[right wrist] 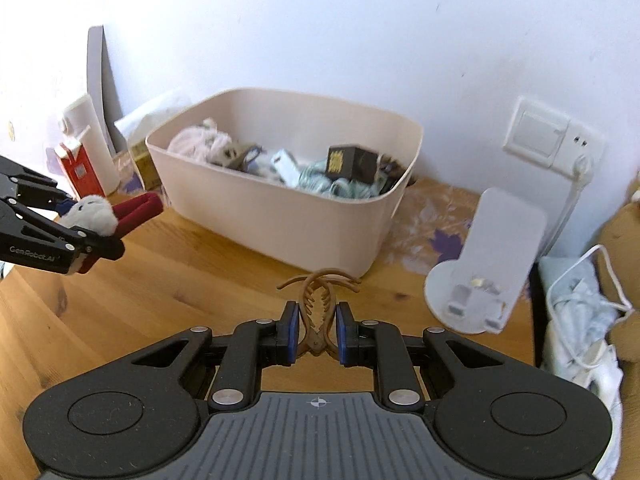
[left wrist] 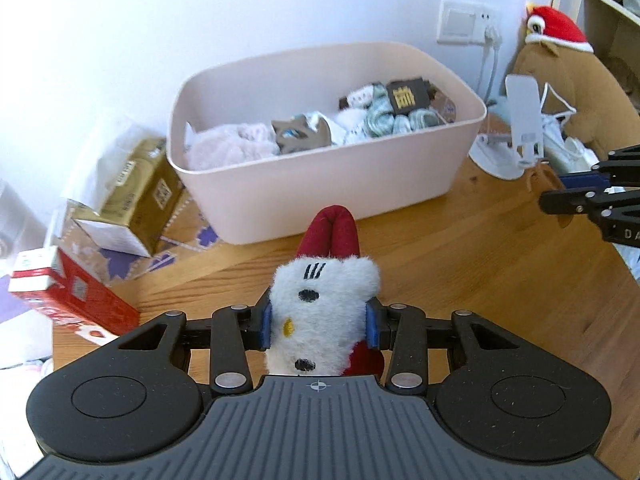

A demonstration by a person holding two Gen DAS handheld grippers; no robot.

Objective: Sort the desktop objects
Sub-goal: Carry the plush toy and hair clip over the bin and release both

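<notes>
The lower part of the plush toy (left wrist: 320,312) is hidden behind the body of the left gripper (left wrist: 319,327), so its full shape cannot be made out. The right gripper (left wrist: 576,196) is cut off by the right edge of the left wrist view, and its fingertips cannot be seen there. In the right wrist view, the left gripper (right wrist: 80,220) is cut off by the left edge. The contents of the bin (right wrist: 280,216) are piled together and partly hidden by its wall; the smaller items cannot be identified. The stuffed animal (right wrist: 628,240) is cropped at the right edge.
</notes>
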